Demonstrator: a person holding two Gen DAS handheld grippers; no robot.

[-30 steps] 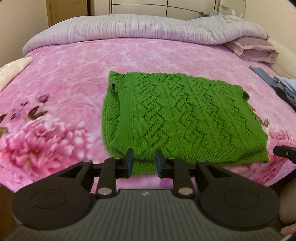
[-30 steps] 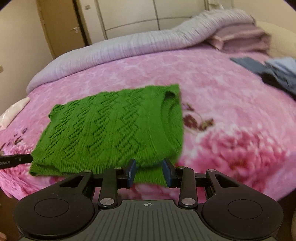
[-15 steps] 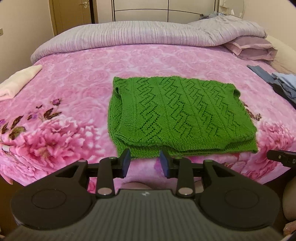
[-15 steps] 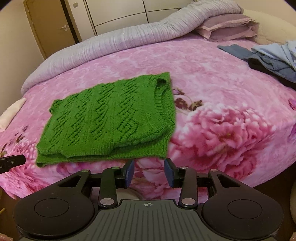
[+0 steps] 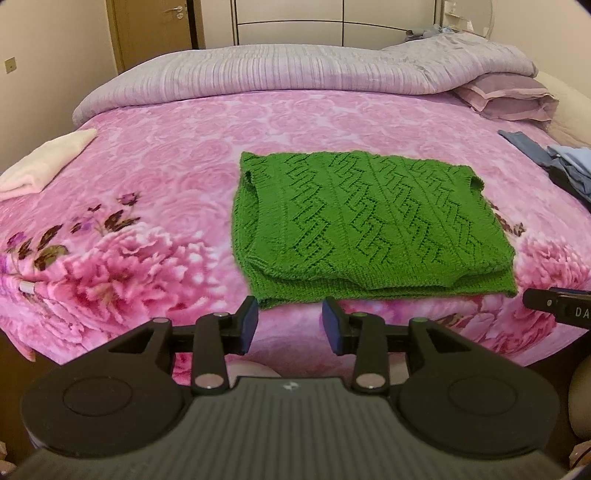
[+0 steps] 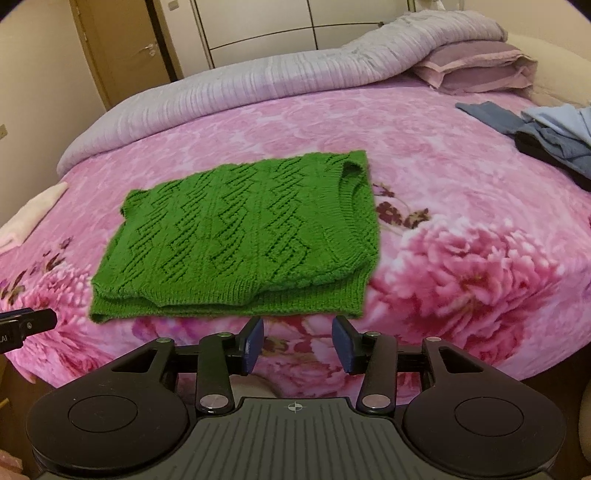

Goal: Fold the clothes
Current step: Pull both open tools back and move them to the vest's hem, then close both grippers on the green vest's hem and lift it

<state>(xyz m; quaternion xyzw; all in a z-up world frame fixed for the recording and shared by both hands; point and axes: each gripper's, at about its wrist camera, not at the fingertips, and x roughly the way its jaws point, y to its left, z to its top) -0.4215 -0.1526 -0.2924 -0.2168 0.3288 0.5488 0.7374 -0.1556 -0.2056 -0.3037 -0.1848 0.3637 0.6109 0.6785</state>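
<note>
Covering bed, pink floral blanket (image 5: 184,155), wardrobe (image 5: 332,22) behind

Both grippers now sit back from the green knitted sweater (image 5: 369,225), where a second ago their tips overlapped its near hem. The left gripper (image 5: 290,325) has its jaws opening, wider than before, with nothing between them and a strip of pink bedspread (image 5: 147,177) showing ahead of the hem. The right gripper (image 6: 297,341) is likewise clear of the hem, jaws opening and empty. The sweater lies released, folded flat on the bedspread.
</note>
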